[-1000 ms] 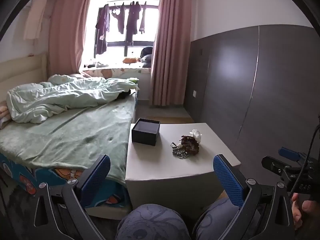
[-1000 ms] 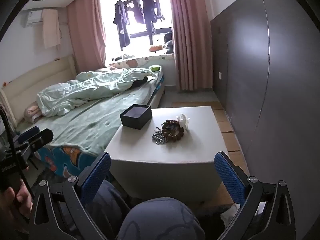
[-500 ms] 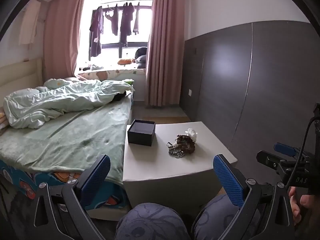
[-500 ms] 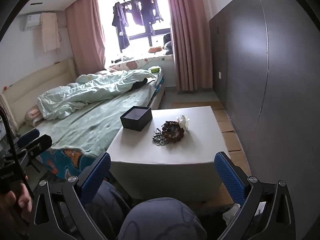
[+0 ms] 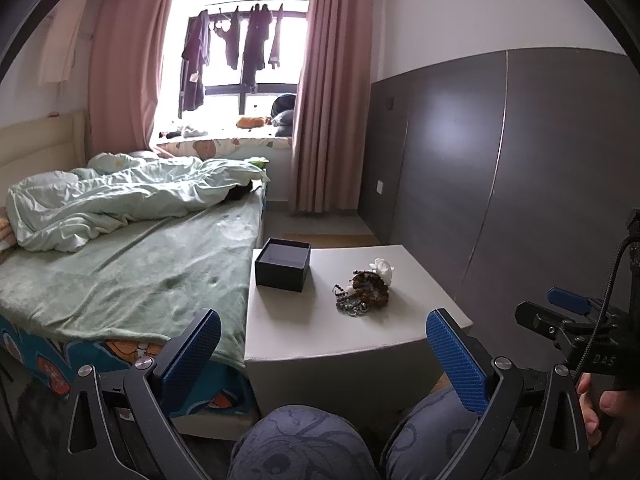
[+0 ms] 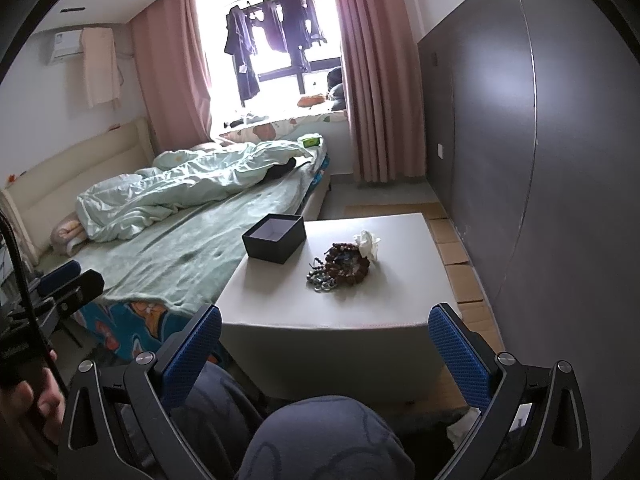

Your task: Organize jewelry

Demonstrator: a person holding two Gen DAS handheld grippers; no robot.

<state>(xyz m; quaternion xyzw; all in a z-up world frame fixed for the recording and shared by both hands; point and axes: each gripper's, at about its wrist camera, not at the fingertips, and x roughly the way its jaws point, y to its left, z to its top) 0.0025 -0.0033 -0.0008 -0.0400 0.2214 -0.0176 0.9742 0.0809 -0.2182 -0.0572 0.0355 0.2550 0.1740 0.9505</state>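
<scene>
A heap of bead bracelets and chains [image 5: 363, 294] lies on a white low table [image 5: 320, 332], with a white flower-like piece [image 5: 382, 269] behind it. An open dark box [image 5: 283, 263], empty inside, stands at the table's far left. The heap [image 6: 340, 267] and the box [image 6: 275, 237] also show in the right wrist view. My left gripper [image 5: 324, 354] is open and empty, held short of the table's near edge above my knees. My right gripper [image 6: 325, 350] is open and empty, likewise short of the table [image 6: 380, 304].
A bed with a green sheet [image 5: 120, 272] and rumpled duvet adjoins the table's left side. A dark panelled wall [image 5: 500, 168] runs along the right. Cardboard pieces [image 6: 456, 252] lie on the floor between table and wall. My knees [image 5: 304, 444] are below the grippers.
Both views have shifted slightly; the table and jewelry sit a little further left in the left wrist view. Both grippers stay open and empty.
</scene>
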